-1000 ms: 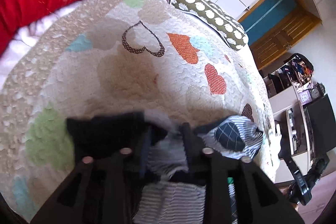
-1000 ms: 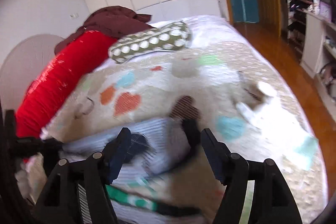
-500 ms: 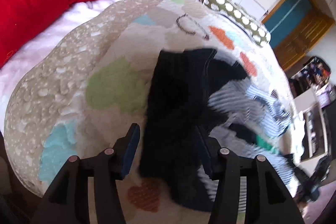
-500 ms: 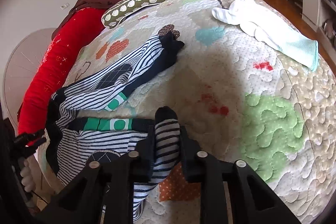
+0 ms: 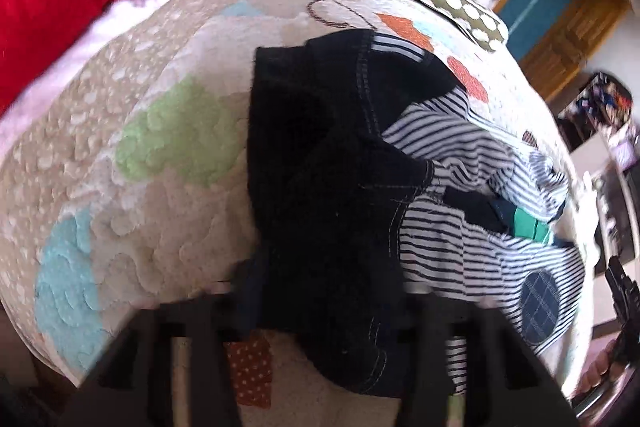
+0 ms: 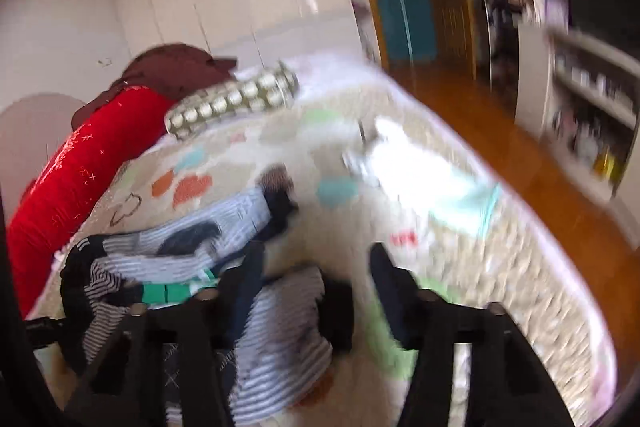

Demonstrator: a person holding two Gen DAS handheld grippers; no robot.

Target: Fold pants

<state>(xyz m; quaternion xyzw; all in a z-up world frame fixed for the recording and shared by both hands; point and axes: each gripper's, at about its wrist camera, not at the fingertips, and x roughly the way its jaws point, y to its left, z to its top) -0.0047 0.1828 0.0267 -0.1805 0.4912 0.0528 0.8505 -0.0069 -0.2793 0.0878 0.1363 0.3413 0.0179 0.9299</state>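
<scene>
The pants (image 5: 340, 163) lie bunched on the quilt (image 5: 160, 167), which covers the bed. The waistband end lies between the fingers of the left gripper (image 5: 320, 311); one leg end lies between those of the right gripper (image 6: 316, 267). Beyond the pants, a bolster (image 6: 76, 167) lies along the bed's far edge, a cushion (image 6: 236, 99) just beside it. A second garment (image 6: 420, 163) lies right of the pants, apart. Shelves (image 6: 592, 107) stand off the bed, right.
</scene>
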